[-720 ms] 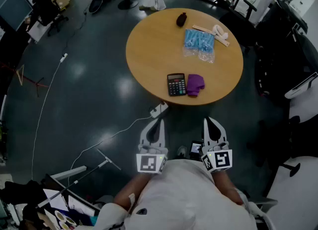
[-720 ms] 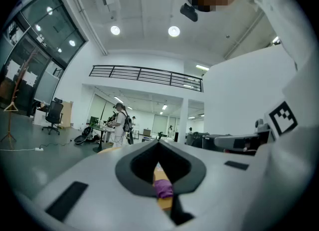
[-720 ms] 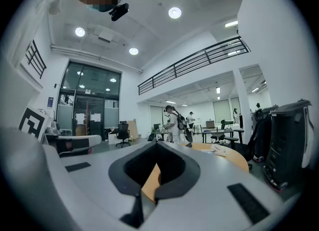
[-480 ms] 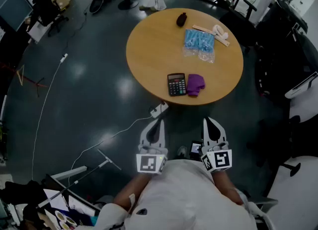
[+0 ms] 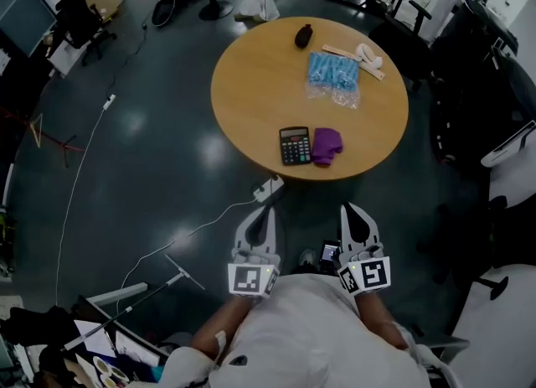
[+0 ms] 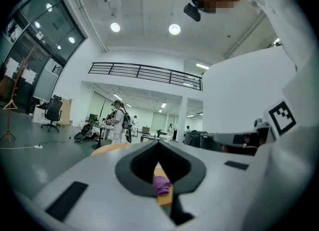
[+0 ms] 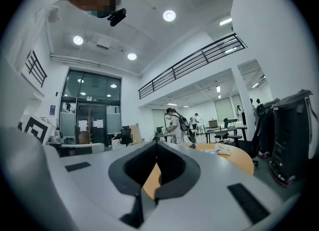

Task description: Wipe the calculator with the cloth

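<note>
ROUND TABLE, WORK WAITING: A person is standing back from a round wooden table [image 5: 251,85], holding the left gripper [image 5: 269,205] and the right gripper [image 5: 350,208] level and close to the body, both well apart from the work. Both pairs of jaws are sitting pressed together with nothing between them. The purple showing through the left gripper's gap is only the cloth far ahead.

The calculator [image 5: 295,145] is lying face up near the table's close edge. The purple cloth [image 5: 327,145] is bunched just beside it on the right, the two touching or nearly so. Farther back, a blue plastic packet [image 5: 335,76], a small dark object [image 5: 303,35] and some pale sticks [image 5: 356,51] are sitting clear of them. A white power strip [image 5: 268,186] and its cable [image 5: 193,229] are trailing over the dark floor between the person and the table.

The wiping is not yet begun, and trouble looks likeliest in three places:
- Feet could be catching the power strip on the walk in.
- Jaws left closed would be shoving the cloth instead of pinching it, and nudging the calculator with it.
- With the calculator sitting so near the edge, an unsteadied stroke toward the person could be sliding it off onto the floor.
</note>
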The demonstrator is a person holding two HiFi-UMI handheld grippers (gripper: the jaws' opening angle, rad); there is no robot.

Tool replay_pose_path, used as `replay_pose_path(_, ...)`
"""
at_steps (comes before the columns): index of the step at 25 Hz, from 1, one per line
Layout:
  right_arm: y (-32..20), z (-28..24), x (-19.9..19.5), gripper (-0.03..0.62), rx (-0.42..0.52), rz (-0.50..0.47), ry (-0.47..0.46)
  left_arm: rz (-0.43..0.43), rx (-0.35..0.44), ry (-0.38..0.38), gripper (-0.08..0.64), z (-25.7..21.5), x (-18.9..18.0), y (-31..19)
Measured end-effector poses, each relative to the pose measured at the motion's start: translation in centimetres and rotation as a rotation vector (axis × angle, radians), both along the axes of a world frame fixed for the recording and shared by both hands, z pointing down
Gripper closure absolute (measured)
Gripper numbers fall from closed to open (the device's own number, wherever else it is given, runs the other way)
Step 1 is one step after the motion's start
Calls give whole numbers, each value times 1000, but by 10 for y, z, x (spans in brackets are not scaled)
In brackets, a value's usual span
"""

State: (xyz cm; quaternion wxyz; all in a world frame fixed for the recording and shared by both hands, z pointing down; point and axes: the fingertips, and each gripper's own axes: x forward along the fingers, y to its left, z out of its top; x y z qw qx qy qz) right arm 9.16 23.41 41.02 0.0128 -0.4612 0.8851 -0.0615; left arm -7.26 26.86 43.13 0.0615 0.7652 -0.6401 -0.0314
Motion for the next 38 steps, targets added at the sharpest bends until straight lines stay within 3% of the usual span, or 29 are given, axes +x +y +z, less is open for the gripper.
replay_pose_path(7, -9, 8, 26, 577, -11, -54, 12, -57, -21, -5, 554, 11, 13, 0)
replay_pose_path(12, -26, 16, 41, 577, -31, -88, 15, -47, -24, -17, 554, 15, 23, -13)
replay_pose_path(18, -63, 20, 37, 577, -21, -102, 16, -23, -27, -10, 554, 25, 17, -59)
replay_pose_path(22, -107, 21, 28, 577, 8, -110, 12, -30, -49, 35, 554, 48, 4, -105)
replay_pose_path(35, -224, 29, -12, 577, -60, -121, -3, 176, -215, 35, 554, 141, -27, -237)
replay_pose_path(38, -236, 32, -18, 577, -73, -150, 7, 201, -270, -15, 554, 165, -33, -262)
